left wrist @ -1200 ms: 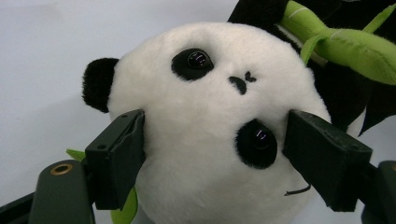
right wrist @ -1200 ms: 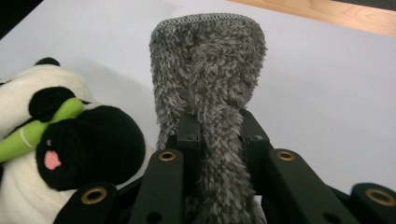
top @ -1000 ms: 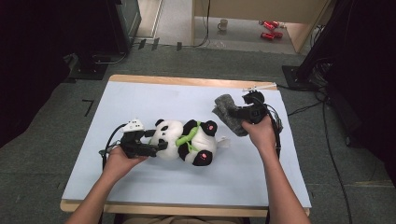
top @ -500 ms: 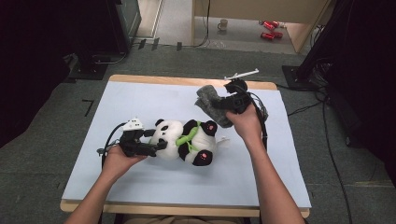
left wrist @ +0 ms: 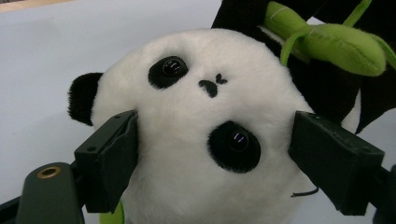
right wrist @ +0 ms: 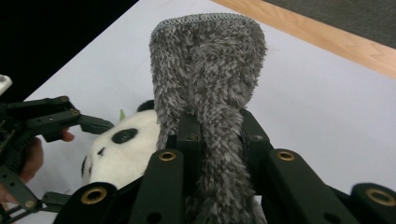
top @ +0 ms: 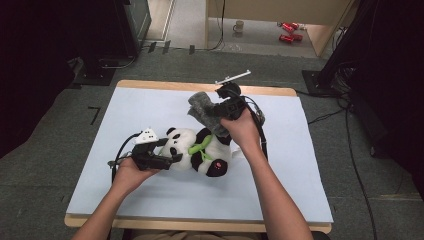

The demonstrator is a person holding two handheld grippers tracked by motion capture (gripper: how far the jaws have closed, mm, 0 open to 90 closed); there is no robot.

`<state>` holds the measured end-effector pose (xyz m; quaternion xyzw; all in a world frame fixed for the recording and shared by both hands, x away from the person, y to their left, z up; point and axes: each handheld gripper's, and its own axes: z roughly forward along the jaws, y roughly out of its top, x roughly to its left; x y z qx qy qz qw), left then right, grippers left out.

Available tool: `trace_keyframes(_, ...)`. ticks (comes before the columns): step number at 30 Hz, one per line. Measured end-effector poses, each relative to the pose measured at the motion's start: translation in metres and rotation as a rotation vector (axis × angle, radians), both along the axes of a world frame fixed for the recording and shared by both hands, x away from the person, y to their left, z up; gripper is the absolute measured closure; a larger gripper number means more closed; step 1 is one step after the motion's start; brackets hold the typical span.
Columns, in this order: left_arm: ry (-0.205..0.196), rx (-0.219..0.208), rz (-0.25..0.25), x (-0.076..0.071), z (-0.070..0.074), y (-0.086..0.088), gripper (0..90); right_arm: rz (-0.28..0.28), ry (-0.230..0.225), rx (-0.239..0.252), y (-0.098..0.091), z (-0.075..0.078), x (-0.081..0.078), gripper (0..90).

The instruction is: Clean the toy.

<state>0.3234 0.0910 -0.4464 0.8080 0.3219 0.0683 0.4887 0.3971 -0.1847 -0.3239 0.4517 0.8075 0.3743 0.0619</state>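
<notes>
A plush panda [top: 197, 150] is lying on its back near the middle of the pale blue table [top: 310, 165], and its head is bracketed by the wide-spread jaws of the left gripper [left wrist: 212, 158]; the pads are pressed into the white fur on either side, and they have just been opened a little further with the head between them. A fuzzy grey sock [right wrist: 210, 88] is pinched tight in the closed right gripper [top: 212, 110], which is held above the panda's legs, the sock's open cuff pointing away from the jaws. The sock is judged to be meant for the toy. With the left hold so loose, the panda could be pushed or rolled aside when the sock is pressed against it. Because the sock is clamped flat, its mouth may not be opened enough to slip over anything.
</notes>
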Motion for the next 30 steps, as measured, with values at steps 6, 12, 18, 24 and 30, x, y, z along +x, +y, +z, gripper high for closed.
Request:
trace_keyframes(6, 0.002, 0.004, -0.007, 0.000, 0.000, 0.000, 15.8, 0.038, 0.018, -0.010, 0.027, -0.007, 0.004, 75.4)
trace_keyframes(12, -0.003, 0.006, 0.012, 0.000, -0.001, -0.002, 17.8, 0.061, 0.048, -0.007, 0.053, -0.017, 0.009, 75.3)
trace_keyframes(18, 0.003, 0.020, 0.031, -0.001, 0.000, -0.002, 24.4, 0.082, 0.083, -0.029, 0.078, -0.031, 0.013, 75.2)
trace_keyframes(24, 0.025, 0.014, 0.033, 0.001, -0.001, 0.000, 25.6, 0.095, 0.100, -0.097, 0.091, -0.054, 0.013, 74.6)
trace_keyframes(30, 0.024, 0.013, 0.035, 0.000, 0.000, -0.002, 27.6, 0.043, 0.127, -0.164, 0.076, -0.064, 0.025, 74.8)
